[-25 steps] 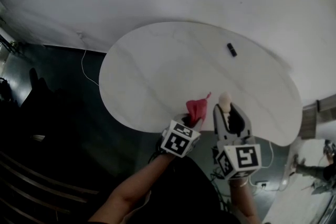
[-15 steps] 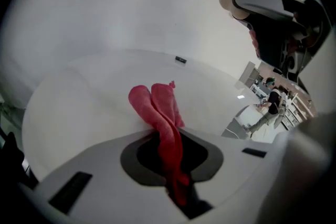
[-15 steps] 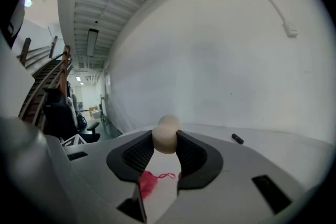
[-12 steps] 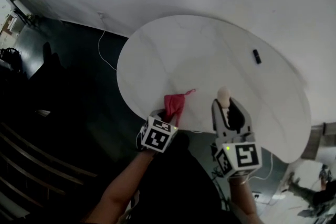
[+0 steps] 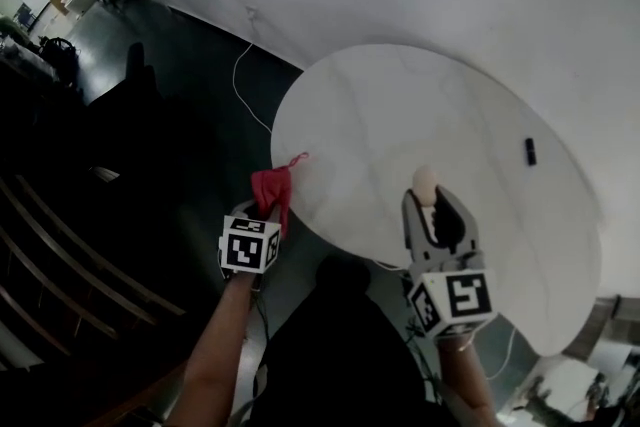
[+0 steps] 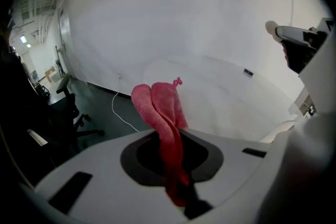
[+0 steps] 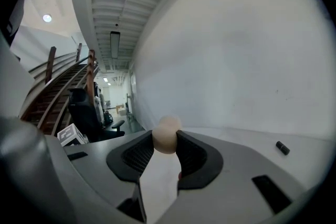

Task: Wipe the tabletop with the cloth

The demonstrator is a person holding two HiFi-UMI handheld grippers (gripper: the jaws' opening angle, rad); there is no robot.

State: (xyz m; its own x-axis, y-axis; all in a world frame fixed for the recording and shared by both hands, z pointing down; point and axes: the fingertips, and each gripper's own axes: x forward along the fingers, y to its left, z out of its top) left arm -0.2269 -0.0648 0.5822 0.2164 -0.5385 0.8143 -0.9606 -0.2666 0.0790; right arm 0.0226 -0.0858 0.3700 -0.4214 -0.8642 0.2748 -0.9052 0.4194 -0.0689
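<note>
The left claw pinches a bunched red cloth at the nine-o'clock rim of the round white desk. The right claw, reaching in from six o'clock, grips a cream rounded object. A small black item lies toward two o'clock.

Items counted: one white oval tabletop; one red cloth, at the table's near left edge; two grippers, the left gripper at near left and the right gripper at near right; two marker cubes, the left cube and the right cube; one cream rounded object, between the right jaws; one small dark object, far right on the table; one white cable, on the floor at far left; one black office chair, on the floor at left.
</note>
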